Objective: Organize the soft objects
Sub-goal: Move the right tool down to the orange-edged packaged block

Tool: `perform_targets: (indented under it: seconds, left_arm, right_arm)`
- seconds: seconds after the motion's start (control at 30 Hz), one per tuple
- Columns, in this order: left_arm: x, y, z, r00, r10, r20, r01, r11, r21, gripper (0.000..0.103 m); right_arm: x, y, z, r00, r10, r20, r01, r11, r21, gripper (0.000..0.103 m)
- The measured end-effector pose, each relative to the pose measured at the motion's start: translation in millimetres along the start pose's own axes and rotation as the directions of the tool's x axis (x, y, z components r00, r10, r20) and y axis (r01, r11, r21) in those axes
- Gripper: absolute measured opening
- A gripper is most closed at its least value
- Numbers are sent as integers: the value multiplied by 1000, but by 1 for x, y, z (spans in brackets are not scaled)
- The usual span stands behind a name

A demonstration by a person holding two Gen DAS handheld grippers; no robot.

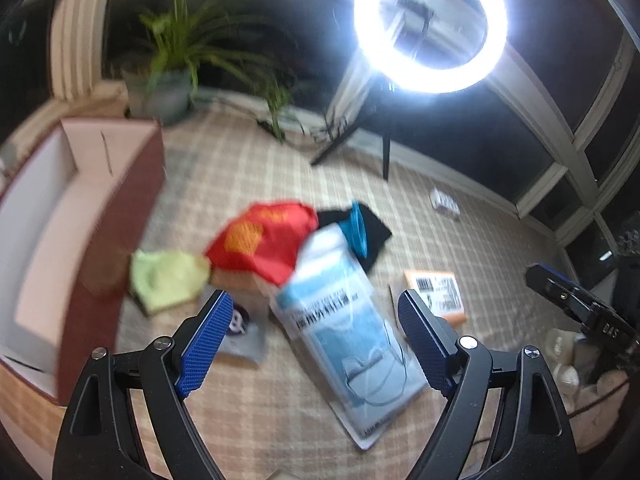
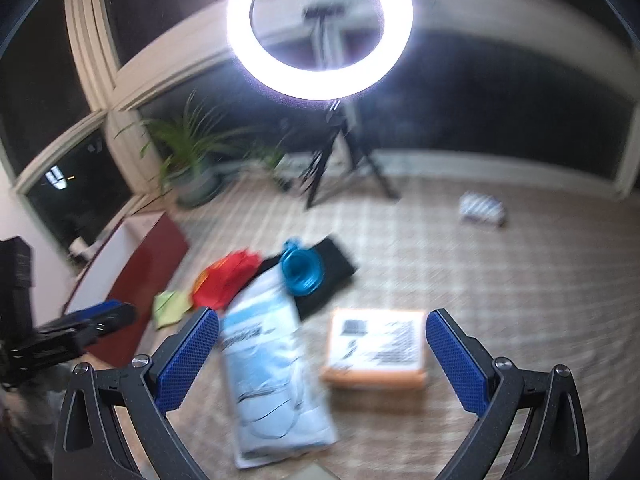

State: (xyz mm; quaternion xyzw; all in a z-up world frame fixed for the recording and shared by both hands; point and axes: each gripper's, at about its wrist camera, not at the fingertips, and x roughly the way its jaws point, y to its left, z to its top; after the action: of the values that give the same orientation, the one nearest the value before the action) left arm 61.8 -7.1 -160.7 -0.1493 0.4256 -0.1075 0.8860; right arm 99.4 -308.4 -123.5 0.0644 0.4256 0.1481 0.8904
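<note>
1. The soft things lie in a loose heap on the checked cloth (image 1: 460, 232): a pack of face masks (image 1: 352, 340) nearest me, a red cloth (image 1: 264, 240) behind it, a pale green cloth (image 1: 168, 280) to its left, a black cloth (image 1: 372, 236) with a blue ring-shaped thing (image 1: 358, 228) resting on it, and a grey piece (image 1: 244, 336) half under the rest.
2. I judge the pile sits beside the open box (image 1: 48, 232) so each piece has only a short trip into it; the box looks empty in what I can see.
3. My left gripper (image 1: 316, 336) hangs above the mask pack, jaws spread wide and holding nothing, lined up as if that pack is the first pick.
4. My right gripper (image 2: 322, 354) is also spread and empty, hovering over the gap between the mask pack and an orange-edged parcel (image 2: 376, 348).
5. The parcel and a small striped carton (image 2: 482, 208) look stiff, so I judge they are not for sorting.
6. A ring light (image 2: 320, 28) on a tripod and a potted plant (image 2: 192, 160) stand at the far edge.
</note>
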Motion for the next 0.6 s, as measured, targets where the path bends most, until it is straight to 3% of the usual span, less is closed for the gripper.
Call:
perform_targets:
  seconds: [0.17,0.37,0.5,0.6]
  left_arm:
    - [19,2,-14,996,-41,-80,39,999,-25,85]
    - [39,-6,-27,985,-86,-151,79,996,-50,85]
    - [53,-10,-37,974,-104,-200,91,993,-72,85]
    - [63,-18,-39,970,-116,-215,103,992,-73,85]
  right_arm:
    - [38,-2,-2,988,100,-116,-100,995,0,103]
    - [73,-12,-1,955,182,-233,-174,983,55,103]
    - [88,-19,3,947,184,-264,-178,983,46,102]
    - [96,-32,7,950,145,-278,-134,989,59,102]
